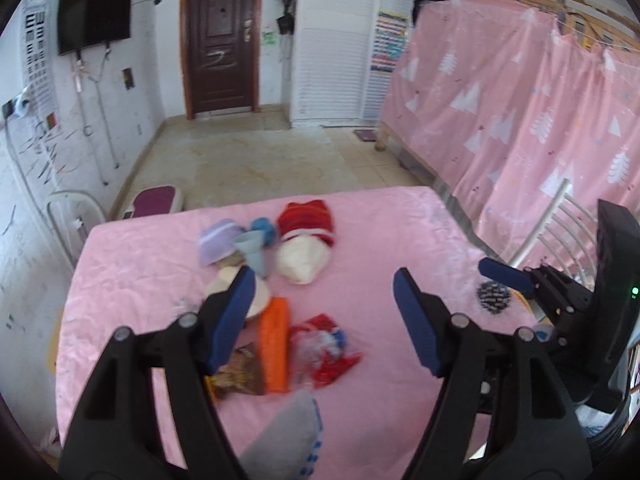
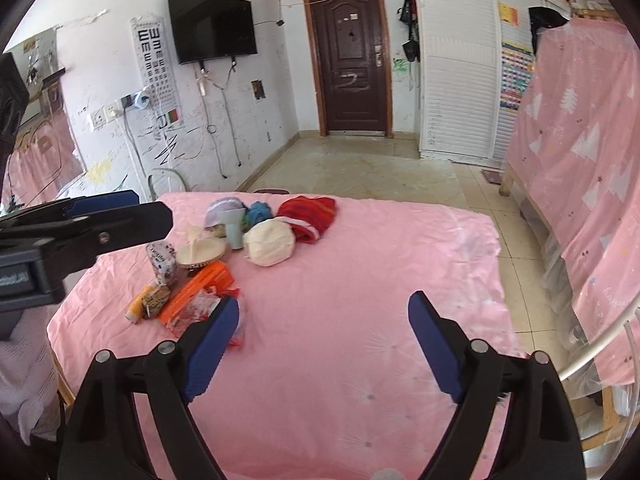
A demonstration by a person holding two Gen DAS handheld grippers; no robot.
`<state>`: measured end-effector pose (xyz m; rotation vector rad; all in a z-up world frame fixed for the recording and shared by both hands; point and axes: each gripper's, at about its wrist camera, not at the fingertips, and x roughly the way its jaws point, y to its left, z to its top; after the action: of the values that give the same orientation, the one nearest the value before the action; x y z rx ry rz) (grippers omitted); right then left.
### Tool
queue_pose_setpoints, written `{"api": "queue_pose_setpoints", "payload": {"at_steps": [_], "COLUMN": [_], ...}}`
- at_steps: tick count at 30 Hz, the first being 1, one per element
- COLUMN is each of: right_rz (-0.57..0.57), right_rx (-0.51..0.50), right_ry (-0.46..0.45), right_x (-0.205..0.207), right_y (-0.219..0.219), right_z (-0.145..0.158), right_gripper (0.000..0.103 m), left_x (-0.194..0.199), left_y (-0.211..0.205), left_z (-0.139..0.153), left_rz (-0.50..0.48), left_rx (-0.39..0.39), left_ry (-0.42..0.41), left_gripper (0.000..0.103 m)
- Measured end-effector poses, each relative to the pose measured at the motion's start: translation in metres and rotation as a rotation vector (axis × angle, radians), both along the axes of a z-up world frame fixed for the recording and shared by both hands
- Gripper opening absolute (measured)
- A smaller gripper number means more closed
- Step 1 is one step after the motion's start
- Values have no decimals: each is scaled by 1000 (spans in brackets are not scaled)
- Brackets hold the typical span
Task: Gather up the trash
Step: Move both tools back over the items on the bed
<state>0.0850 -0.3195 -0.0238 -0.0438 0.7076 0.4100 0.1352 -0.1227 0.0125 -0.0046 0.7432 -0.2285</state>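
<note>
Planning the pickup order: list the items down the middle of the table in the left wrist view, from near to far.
Grey sock → orange packet → cream bowl → pale blue cup → blue yarn ball.

The left claw (image 1: pixel 324 316) points forward and downward, its blue-padded fingers (image 1: pixel 232 320) spread wide with nothing gripped between them. The right claw (image 2: pixel 322 344) is pitched down likewise, jaws parted and empty, beside the left.

Each gripper, left gripper (image 1: pixel 324 316) and right gripper (image 2: pixel 324 344), has matte black plastic arms, silver pivot screws and flat blue ribbed pads; the right's housing shows a green light.
</note>
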Motion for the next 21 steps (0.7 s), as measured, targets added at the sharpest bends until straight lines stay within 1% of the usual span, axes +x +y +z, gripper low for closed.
{"api": "queue_pose_setpoints", "payload": {"at_steps": [2, 5, 6, 7, 10, 14, 21], "right_rz": [23, 51, 62, 72, 105, 140, 169], "right_rx": [-7, -11, -11, -10, -15, -31, -48], "right_ry": [11, 27, 33, 40, 62, 97, 143], "right_x": [2, 4, 5, 6, 8, 12, 18], "right_y": [14, 27, 33, 37, 51, 71, 85], "right_z": [-3, -8, -10, -10, -17, -27, -41], "right_gripper": [77, 78, 78, 78, 79, 79, 79], "left_x": [3, 8, 9, 10, 16, 22, 35], "left_y": [15, 39, 46, 52, 69, 85, 104], "left_z": [-5, -14, -17, -19, -25, -37, -62], "left_rz": [31, 66, 70, 80, 112, 130, 150], "left_rx": [-2, -25, -37, -43, -56, -82, -84], "left_ry": [12, 41, 50, 56, 79, 115, 177], "left_gripper": [69, 69, 70, 74, 75, 75, 75]}}
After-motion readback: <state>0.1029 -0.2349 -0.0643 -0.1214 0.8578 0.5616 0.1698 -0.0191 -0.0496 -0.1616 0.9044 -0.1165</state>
